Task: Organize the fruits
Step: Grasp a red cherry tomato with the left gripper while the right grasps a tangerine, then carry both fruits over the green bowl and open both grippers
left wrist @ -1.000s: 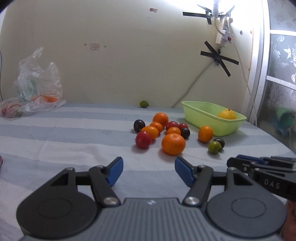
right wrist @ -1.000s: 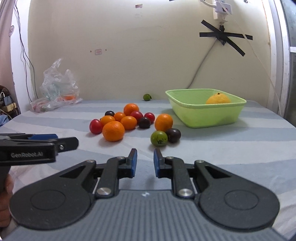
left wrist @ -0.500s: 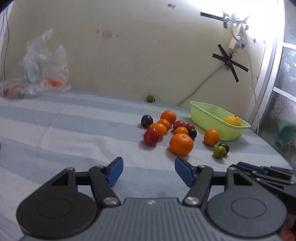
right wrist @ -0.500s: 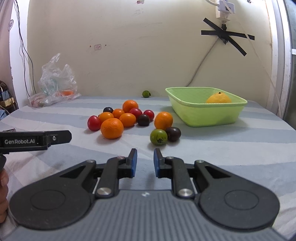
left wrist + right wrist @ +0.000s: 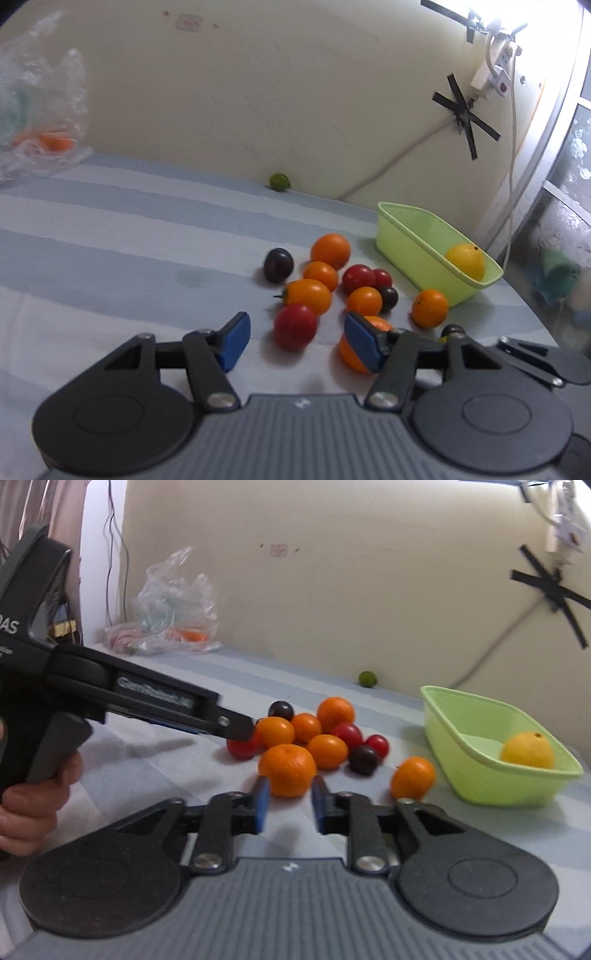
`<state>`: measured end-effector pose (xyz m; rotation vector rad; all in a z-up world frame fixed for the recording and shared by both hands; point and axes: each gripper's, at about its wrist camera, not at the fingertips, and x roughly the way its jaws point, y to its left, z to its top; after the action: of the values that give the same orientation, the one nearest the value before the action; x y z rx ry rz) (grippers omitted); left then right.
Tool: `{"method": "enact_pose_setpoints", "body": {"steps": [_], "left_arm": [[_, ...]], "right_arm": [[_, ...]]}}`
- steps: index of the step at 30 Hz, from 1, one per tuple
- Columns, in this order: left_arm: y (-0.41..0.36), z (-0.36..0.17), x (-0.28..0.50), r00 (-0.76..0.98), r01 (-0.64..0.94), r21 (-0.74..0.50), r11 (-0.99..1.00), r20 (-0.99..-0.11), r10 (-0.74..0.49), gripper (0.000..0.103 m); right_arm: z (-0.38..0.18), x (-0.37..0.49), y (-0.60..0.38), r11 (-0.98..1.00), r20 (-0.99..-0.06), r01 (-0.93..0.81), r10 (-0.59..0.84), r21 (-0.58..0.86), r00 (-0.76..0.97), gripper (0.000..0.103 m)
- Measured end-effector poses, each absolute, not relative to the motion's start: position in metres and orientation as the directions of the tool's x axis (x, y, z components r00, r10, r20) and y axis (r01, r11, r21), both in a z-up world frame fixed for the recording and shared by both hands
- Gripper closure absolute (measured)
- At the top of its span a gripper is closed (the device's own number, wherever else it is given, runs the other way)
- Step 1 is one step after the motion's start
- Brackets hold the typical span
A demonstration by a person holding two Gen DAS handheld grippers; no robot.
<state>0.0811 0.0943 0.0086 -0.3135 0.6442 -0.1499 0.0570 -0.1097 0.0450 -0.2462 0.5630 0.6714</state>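
"GenRobot.AI" reads along the left gripper (image 5: pixel 236 731), jaws closing, empty, around a red tomato (image 5: pixel 294 326); right gripper (image 5: pixel 288 805) jaws opening, empty, before the big orange (image 5: pixel 287 770).

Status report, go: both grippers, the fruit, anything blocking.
Left gripper closing, nothing pinched, red tomato just ahead. Right gripper opening, empty, big orange just ahead. One yellow fruit in green basket. Fruit tightly clustered.

R wrist view: left tool (image 5: pixel 236 729) carries white lettering on its side bar, blurred, approx "GenRobot.AI". Its body at frame's left edge shows "DAS", first part cut off. Nothing else legible.
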Motion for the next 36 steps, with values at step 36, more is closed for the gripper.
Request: {"method": "enact_pose_setpoints", "body": {"steps": [36], "left_arm": [[-0.044, 0.017, 0.061, 0.659, 0.309, -0.373, 0.875, -0.579, -0.48, 0.075]], "right_arm": [[0.045, 0.023, -0.233, 0.884, -0.596, -0.462, 0.408, 0.069, 0.691, 0.062]]}}
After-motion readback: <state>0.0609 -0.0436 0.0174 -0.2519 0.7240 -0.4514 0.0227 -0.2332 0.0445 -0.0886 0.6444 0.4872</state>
